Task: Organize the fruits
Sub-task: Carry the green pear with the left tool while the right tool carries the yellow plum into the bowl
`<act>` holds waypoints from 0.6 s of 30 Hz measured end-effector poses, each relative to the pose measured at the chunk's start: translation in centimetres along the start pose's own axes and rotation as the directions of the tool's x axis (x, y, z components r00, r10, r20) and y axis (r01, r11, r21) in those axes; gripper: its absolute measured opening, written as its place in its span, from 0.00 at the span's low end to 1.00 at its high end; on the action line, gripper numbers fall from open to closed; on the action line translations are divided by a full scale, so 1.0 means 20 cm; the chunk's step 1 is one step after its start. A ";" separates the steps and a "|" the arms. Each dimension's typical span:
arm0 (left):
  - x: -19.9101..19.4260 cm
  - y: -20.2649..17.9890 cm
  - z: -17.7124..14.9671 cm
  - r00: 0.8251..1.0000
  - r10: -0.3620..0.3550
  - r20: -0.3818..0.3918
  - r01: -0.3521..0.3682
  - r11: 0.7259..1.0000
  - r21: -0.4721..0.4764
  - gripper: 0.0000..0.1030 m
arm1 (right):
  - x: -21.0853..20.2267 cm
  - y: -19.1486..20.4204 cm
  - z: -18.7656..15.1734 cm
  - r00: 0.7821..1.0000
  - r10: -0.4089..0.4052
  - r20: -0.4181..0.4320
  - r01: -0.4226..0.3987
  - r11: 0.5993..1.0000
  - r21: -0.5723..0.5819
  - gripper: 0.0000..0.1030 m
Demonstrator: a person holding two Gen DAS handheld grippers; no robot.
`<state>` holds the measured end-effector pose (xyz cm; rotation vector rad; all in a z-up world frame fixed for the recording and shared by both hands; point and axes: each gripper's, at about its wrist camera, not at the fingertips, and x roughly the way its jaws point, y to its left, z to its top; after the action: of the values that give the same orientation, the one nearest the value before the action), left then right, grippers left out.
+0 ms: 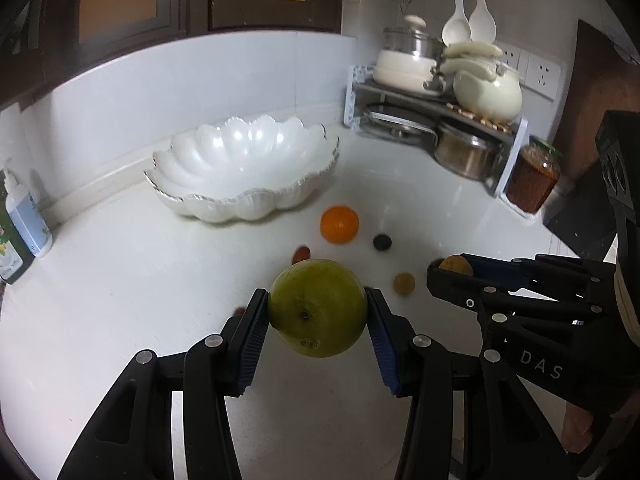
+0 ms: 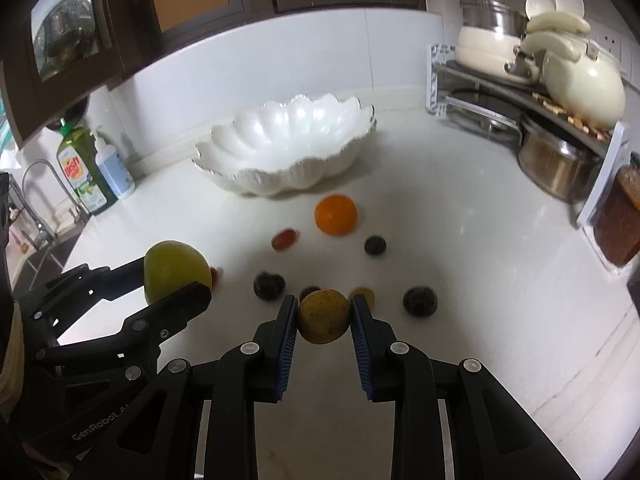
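Around the one white scalloped bowl (image 2: pixel 288 148) I count one orange (image 2: pixel 335 215), one green fruit (image 2: pixel 176 270), one yellow-brown fruit (image 2: pixel 323 316), two red fruits (image 2: pixel 285 239), and four dark round fruits (image 2: pixel 375 245). Two bottles (image 2: pixel 86 172) stand left of it.

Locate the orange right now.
The orange sits on the white counter, centre of both wrist views, just in front of the empty scalloped white bowl, with a small dark fruit to its right and a red one to its left.
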<state>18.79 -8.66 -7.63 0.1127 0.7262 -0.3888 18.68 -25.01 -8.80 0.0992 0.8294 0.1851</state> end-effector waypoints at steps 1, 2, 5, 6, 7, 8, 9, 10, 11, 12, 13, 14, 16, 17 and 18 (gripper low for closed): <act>-0.01 0.00 0.02 1.000 0.000 0.005 0.000 1.000 -0.002 0.47 | -0.01 0.01 0.01 1.000 0.000 0.008 0.000 1.000 0.002 0.28; -0.02 0.01 0.03 1.000 -0.001 0.010 0.001 1.000 -0.004 0.47 | -0.02 0.01 0.03 1.000 0.001 0.013 -0.001 1.000 0.005 0.28; -0.04 0.04 0.07 1.000 -0.003 0.028 0.003 1.000 -0.005 0.47 | -0.04 0.04 0.06 0.999 -0.002 0.040 0.001 1.000 0.014 0.28; -0.04 0.05 0.09 1.000 -0.002 0.031 0.002 1.000 -0.002 0.47 | -0.04 0.05 0.08 0.999 -0.004 0.047 0.003 1.000 0.020 0.28; -0.05 0.06 0.10 0.999 0.001 0.035 -0.001 1.000 -0.001 0.47 | -0.05 0.05 0.09 0.999 -0.003 0.051 0.002 1.000 0.023 0.28; -0.05 0.08 0.12 0.999 0.002 0.041 -0.002 1.000 0.000 0.47 | -0.06 0.06 0.10 0.998 -0.005 0.060 0.004 1.000 0.026 0.28; -0.06 0.09 0.13 0.999 0.004 0.047 -0.004 1.000 0.003 0.47 | -0.06 0.07 0.12 0.998 -0.007 0.065 0.005 1.000 0.027 0.28; -0.07 0.10 0.14 0.999 0.006 0.051 -0.007 1.000 0.004 0.47 | -0.07 0.08 0.13 0.997 -0.010 0.074 0.008 1.000 0.026 0.28; -0.07 0.11 0.15 0.999 0.006 0.054 -0.006 1.000 0.006 0.47 | -0.07 0.09 0.15 0.997 -0.013 0.081 0.011 1.000 0.024 0.28; -0.07 0.12 0.16 0.998 -0.001 0.056 0.001 1.000 0.012 0.47 | -0.07 0.10 0.16 0.996 -0.017 0.088 0.015 1.000 0.024 0.28; -0.07 0.13 0.17 0.998 -0.001 0.059 0.001 1.000 0.015 0.47 | -0.07 0.11 0.17 0.996 -0.018 0.093 0.016 1.000 0.024 0.28; -0.07 0.15 0.18 0.998 0.000 0.062 -0.001 1.000 0.016 0.47 | -0.07 0.12 0.19 0.995 -0.019 0.101 0.017 1.000 0.024 0.28; -0.06 0.18 0.20 0.997 0.003 0.071 -0.004 1.000 0.014 0.47 | -0.07 0.15 0.22 0.993 -0.027 0.115 0.025 0.999 0.023 0.28; -0.06 0.19 0.22 0.997 0.006 0.074 -0.007 1.000 0.011 0.47 | -0.07 0.16 0.24 0.992 -0.031 0.125 0.028 0.999 0.022 0.28; -0.06 0.21 0.24 0.997 0.011 0.079 -0.011 1.000 0.006 0.47 | -0.06 0.17 0.26 0.991 -0.038 0.130 0.035 0.999 0.022 0.28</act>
<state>22.57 -5.43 -3.47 0.1067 0.6459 -0.3830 21.23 -22.06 -3.96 0.1130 0.7019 0.1348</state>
